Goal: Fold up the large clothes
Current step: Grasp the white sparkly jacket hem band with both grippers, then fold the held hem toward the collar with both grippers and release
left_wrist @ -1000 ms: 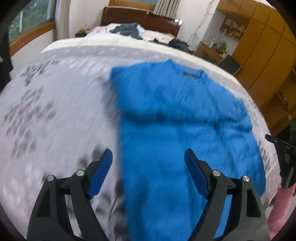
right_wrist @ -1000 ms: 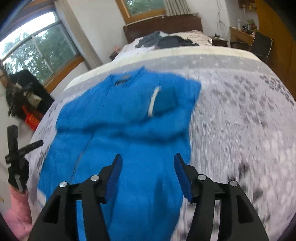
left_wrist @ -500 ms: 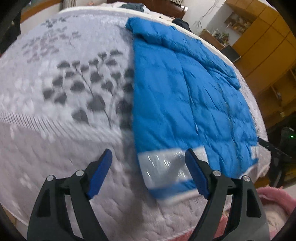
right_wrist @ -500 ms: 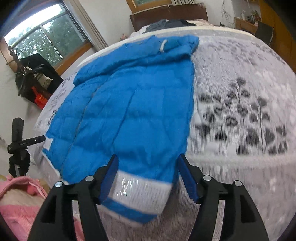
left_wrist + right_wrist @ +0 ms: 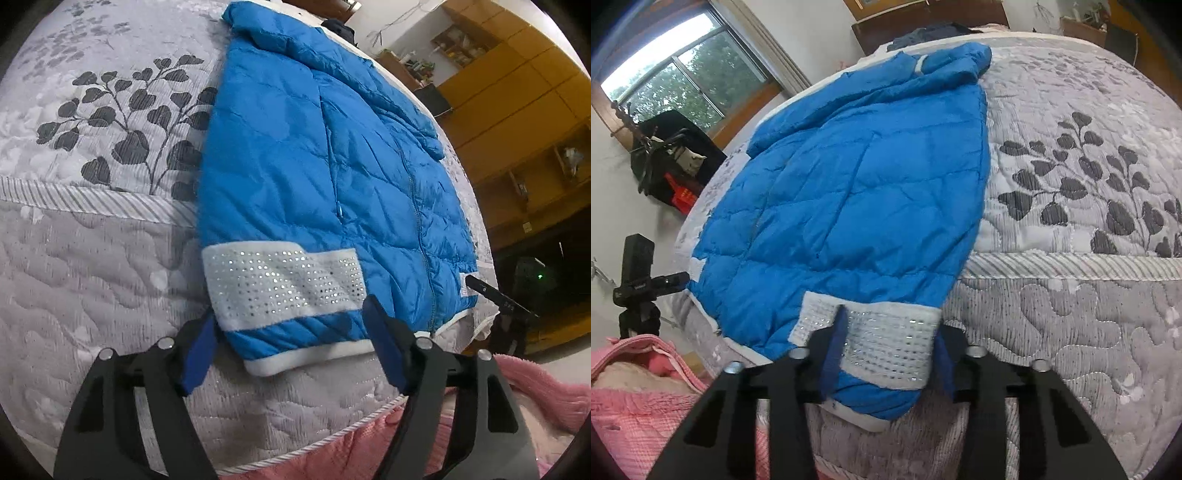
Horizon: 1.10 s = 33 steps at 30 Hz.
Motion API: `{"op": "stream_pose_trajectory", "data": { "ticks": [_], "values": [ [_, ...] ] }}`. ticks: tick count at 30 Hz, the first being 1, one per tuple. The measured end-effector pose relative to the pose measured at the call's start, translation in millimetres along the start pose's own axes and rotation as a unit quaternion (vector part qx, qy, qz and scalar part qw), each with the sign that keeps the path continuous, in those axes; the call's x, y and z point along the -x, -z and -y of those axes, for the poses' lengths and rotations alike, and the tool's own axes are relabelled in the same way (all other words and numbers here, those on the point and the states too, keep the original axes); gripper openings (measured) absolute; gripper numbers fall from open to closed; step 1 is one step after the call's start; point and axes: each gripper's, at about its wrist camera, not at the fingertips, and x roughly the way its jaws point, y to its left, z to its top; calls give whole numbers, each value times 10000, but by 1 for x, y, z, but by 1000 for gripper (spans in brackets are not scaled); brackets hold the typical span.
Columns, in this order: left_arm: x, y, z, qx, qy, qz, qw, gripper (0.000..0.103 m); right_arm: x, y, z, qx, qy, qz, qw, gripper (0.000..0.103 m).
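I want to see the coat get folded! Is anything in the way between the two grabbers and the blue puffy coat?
No, nothing visible blocks them. The left gripper and right gripper are both open right at the hem of the blue puffer jacket, around its sparkly white band. The jacket lies flat on the grey bedspread.

Setting: bedroom in a home. Evidence: large bed [image 5: 1089, 295] covered by a grey quilted bedspread with dark leaf print; dark wooden headboard [image 5: 923, 22] at the far end, loose clothes [image 5: 923, 35] piled before it; window [image 5: 679, 77] with wooden sill and curtain, trees outside; yellow-brown wooden wardrobes and open shelves [image 5: 517, 92] along one wall; pink towelling fabric [image 5: 639, 406] at the near edge; small camera on a tripod [image 5: 637, 273] beside the bed.
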Motion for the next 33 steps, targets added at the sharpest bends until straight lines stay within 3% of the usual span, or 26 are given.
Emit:
{"op": "stream_pose_trajectory", "data": {
  "ticks": [2, 6, 11, 20, 26, 33],
  "values": [
    [-1, 1, 2, -23, -143, 30, 9999, 56, 1, 1, 0, -24, -46, 26, 10000, 29],
    [1, 1, -3, 109, -59, 79, 9999, 32, 7, -1, 2, -110, -128, 116, 9998, 18],
    [12, -3, -3, 179, 154, 302, 9993, 14, 21, -5, 1, -128, -321, 348, 9988, 13],
    [46, -27, 15, 2, 824, 900, 9925, 12, 55, -33, -12, -5, -746, 804, 9940, 11],
    [61, -64, 21, -132, 1061, 1186, 9872, 12, 72, -75, -21, 184, -932, 1005, 9904, 11],
    [57, -122, 24, -183, 1215, 1310, 9837, 12, 67, -136, -19, 125, -1125, 939, 9891, 11]
  ]
}}
